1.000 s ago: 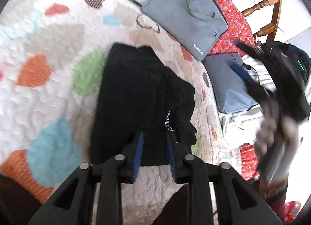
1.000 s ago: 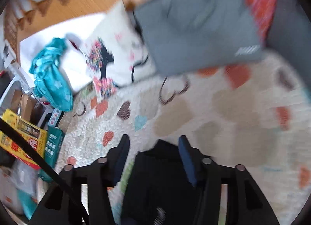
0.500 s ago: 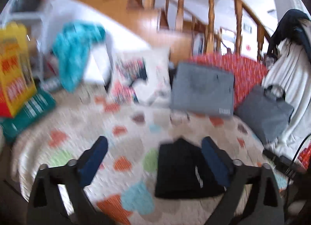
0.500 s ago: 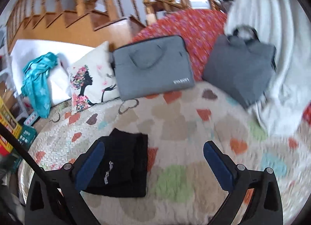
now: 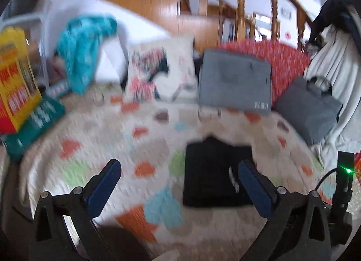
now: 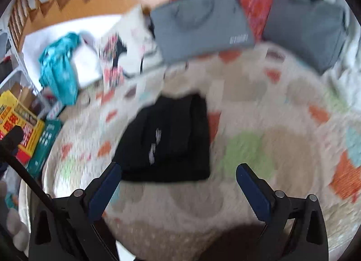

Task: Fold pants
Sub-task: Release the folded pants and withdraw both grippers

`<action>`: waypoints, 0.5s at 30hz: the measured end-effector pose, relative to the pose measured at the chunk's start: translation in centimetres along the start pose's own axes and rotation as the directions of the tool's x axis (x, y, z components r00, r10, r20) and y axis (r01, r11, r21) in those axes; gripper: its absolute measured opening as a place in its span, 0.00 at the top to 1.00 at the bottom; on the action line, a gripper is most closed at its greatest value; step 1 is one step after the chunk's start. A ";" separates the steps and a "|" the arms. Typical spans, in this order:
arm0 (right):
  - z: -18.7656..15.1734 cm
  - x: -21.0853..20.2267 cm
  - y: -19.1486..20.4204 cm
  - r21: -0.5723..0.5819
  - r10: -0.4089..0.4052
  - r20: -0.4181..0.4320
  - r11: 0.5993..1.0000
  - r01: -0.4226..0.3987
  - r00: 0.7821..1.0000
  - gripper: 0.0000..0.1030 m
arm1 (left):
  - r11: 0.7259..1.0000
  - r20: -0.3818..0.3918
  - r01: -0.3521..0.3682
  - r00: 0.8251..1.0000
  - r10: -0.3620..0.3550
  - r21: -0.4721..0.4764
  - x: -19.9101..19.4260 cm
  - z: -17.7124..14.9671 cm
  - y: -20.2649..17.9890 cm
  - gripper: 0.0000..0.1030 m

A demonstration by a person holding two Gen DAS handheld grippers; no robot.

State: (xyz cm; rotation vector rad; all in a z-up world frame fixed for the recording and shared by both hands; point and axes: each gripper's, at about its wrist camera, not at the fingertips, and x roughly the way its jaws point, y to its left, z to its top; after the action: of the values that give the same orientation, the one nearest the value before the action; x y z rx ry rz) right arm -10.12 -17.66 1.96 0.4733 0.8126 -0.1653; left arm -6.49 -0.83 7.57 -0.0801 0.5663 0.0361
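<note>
While both tools gape wide, jaws just opened, gripping nothing | left tool point(image 5: 179, 185) | right tool point(image 6: 178, 186) | folded black pants point(image 6: 168, 141) lie free on quilt point(image 6: 259, 107)

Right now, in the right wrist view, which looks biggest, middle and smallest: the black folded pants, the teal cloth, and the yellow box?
1. Black folded pants, clearly biggest.
2. Teal cloth.
3. Yellow box, cut off by the edge, so its rank against the cloth is unsure.
The pants also lie nearest the camera.
</note>
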 end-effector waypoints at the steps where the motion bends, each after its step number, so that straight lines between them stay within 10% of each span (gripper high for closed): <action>1: -0.3 0.5 -0.2 0.009 -0.016 -0.016 1.000 0.016 1.000 0.00 | 1.000 -0.043 0.008 0.999 -0.008 -0.008 0.9 -0.5 0.1 0.00; 15: -1.1 3.2 -2.6 0.046 -0.149 -0.085 0.987 0.153 0.985 0.00 | 0.998 -0.276 -0.016 0.961 0.031 0.056 6.7 -4.7 -1.4 0.00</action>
State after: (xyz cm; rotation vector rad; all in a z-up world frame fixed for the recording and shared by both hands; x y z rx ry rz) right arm -9.52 -19.30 -1.93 0.4700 0.9265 -0.3103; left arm -3.27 -2.52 0.06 -0.0265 0.8485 0.0327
